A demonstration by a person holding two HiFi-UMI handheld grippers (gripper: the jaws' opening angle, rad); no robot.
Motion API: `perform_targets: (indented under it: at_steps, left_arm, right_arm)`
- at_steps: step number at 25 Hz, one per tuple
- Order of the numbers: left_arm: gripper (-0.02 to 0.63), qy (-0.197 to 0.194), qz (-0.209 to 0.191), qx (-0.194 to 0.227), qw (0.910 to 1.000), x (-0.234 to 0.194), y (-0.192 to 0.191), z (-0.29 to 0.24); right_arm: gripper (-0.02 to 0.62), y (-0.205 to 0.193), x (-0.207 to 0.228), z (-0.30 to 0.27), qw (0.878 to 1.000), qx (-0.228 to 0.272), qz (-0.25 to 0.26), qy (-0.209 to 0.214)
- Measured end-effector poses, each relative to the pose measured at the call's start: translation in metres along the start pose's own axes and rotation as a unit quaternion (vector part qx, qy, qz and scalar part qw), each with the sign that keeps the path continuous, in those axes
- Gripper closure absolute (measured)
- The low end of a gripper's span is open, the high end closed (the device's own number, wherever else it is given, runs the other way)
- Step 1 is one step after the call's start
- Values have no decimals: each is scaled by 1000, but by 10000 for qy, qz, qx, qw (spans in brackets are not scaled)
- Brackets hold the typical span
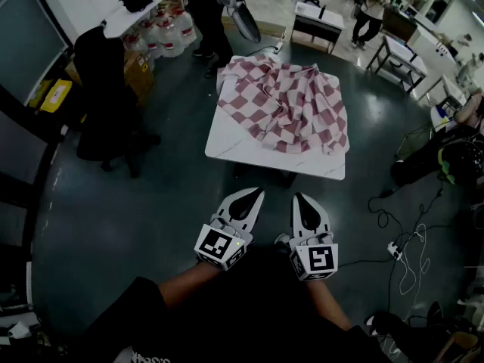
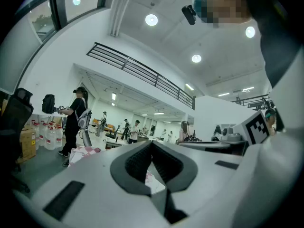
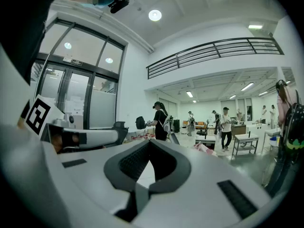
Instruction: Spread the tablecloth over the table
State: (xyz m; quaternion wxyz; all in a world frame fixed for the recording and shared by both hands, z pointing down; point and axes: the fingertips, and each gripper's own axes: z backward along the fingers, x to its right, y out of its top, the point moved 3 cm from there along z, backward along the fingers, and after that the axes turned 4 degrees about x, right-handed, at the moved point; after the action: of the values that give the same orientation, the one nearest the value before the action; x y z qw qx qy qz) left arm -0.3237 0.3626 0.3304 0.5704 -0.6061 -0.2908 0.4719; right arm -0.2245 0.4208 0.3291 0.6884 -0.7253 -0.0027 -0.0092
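A red-and-white checked tablecloth lies crumpled over the far and right parts of a white table; the table's near-left part is bare. Both grippers hover close to my body, short of the table's near edge. The left gripper and the right gripper point towards the table, side by side, and both are shut with nothing in them. In the left gripper view the left gripper has its tips together, and a strip of the cloth shows beyond. The right gripper looks the same, with the cloth far ahead.
A black chair stands left of the table. A person in black stands by water jugs at the back. Desks are at the far right. Cables and a power strip lie on the dark floor at right.
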Motion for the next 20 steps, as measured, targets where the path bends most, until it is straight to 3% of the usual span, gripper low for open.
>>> perform_targets:
  at_steps: [4, 9, 15, 20]
  left_arm:
    - [589, -7, 118, 38, 9999, -14, -5, 15]
    - [588, -409, 636, 274, 9968, -24, -22, 32]
    - [586, 71, 518, -190, 9985, -64, -59, 28]
    - [588, 267, 377, -537, 9975, -111, -78, -7]
  right_arm:
    - [578, -10, -23, -7, 9999, -42, 53, 135]
    - [577, -38, -33, -4, 9985, -176, -473, 232]
    - [577, -79, -18, -12, 9939, -751, -785, 183]
    - [577, -100, 18, -61, 9922, -846, -879, 254]
